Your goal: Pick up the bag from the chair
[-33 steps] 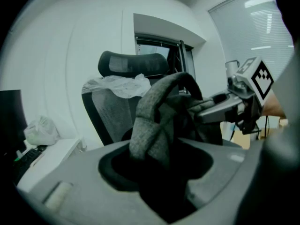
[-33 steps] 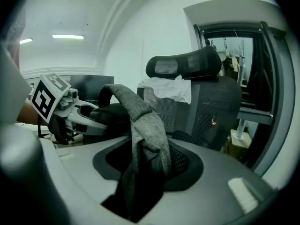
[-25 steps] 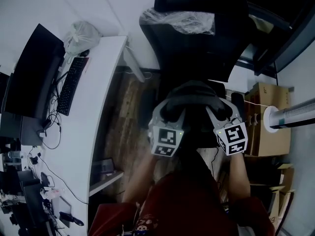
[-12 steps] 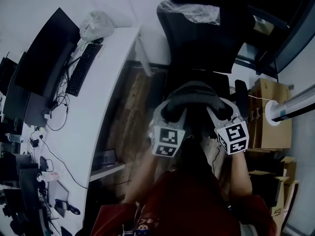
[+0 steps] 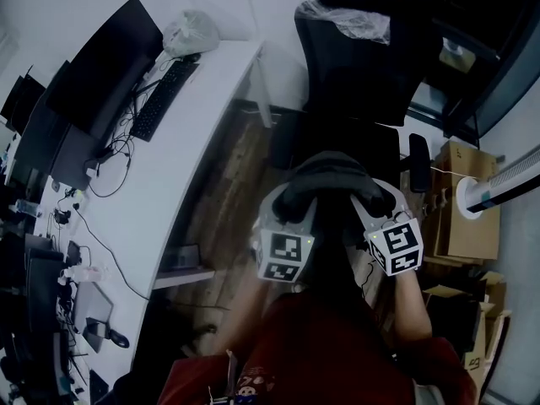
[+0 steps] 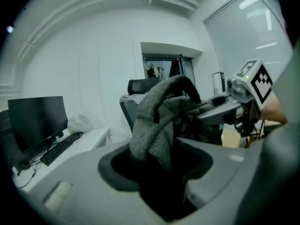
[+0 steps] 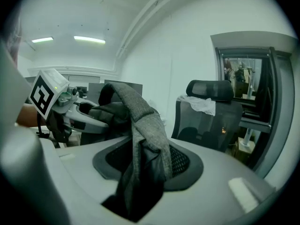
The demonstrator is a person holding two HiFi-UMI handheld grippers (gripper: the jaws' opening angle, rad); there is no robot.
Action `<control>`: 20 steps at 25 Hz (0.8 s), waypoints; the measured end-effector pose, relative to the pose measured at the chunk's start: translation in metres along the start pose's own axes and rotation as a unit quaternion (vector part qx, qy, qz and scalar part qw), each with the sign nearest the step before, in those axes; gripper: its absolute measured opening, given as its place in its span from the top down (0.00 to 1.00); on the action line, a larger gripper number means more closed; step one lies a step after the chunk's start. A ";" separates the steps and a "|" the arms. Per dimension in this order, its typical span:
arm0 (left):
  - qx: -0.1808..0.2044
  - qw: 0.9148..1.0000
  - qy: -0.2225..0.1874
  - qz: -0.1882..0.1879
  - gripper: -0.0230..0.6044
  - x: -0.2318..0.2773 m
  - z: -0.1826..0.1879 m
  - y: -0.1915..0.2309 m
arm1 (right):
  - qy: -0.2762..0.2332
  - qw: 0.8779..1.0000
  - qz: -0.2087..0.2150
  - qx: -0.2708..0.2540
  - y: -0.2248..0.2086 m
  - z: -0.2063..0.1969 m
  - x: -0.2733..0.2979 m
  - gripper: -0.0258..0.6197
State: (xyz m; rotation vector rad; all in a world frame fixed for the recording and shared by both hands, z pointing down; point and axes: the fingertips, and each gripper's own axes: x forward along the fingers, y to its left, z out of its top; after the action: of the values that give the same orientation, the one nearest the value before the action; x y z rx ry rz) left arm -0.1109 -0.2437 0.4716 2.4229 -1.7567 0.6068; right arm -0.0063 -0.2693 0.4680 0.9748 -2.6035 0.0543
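A dark grey fabric bag [image 5: 336,175] hangs in the air between both grippers, in front of the person's red top. My left gripper [image 5: 293,202] is shut on one grey strap [image 6: 157,121]. The right gripper [image 5: 372,199] is shut on the other strap [image 7: 140,121]. In each gripper view the strap runs down into the jaws [image 6: 161,172] [image 7: 140,177], and the other gripper shows beyond it. The black office chair [image 5: 359,74] stands further off, its seat bare, a clear plastic sheet [image 5: 346,19] draped over its back.
A long white desk [image 5: 177,175] runs along the left with monitors [image 5: 97,91], a keyboard [image 5: 164,99], cables and a white plastic bag [image 5: 192,32]. Cardboard boxes [image 5: 460,205] and a white cylinder [image 5: 506,184] stand on the right. Wooden floor lies between desk and chair.
Both grippers have drawn back from the chair with the bag still held between them. The chair now sits further away, and more of the desk shows on the left.
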 end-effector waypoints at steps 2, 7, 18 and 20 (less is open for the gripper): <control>-0.004 1.000 0.000 0.006 0.62 -0.015 -0.004 -0.003 | -0.001 1.000 0.007 -0.003 0.012 0.000 -0.007 0.68; -0.014 1.000 0.002 0.007 0.62 -0.051 -0.008 -0.003 | 0.000 1.000 0.022 -0.008 0.042 0.005 -0.020 0.68; -0.021 0.999 -0.001 0.036 0.62 -0.098 -0.019 0.009 | -0.007 0.999 0.048 -0.021 0.086 0.016 -0.025 0.68; -0.019 0.999 -0.002 0.040 0.63 -0.103 -0.019 0.011 | -0.009 0.998 0.050 -0.023 0.091 0.018 -0.026 0.68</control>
State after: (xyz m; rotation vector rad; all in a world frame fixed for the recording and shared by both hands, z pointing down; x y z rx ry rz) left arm -0.1527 -0.1496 0.4500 2.3402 -1.8572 0.5706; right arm -0.0523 -0.1867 0.4503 0.8319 -2.6567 0.0114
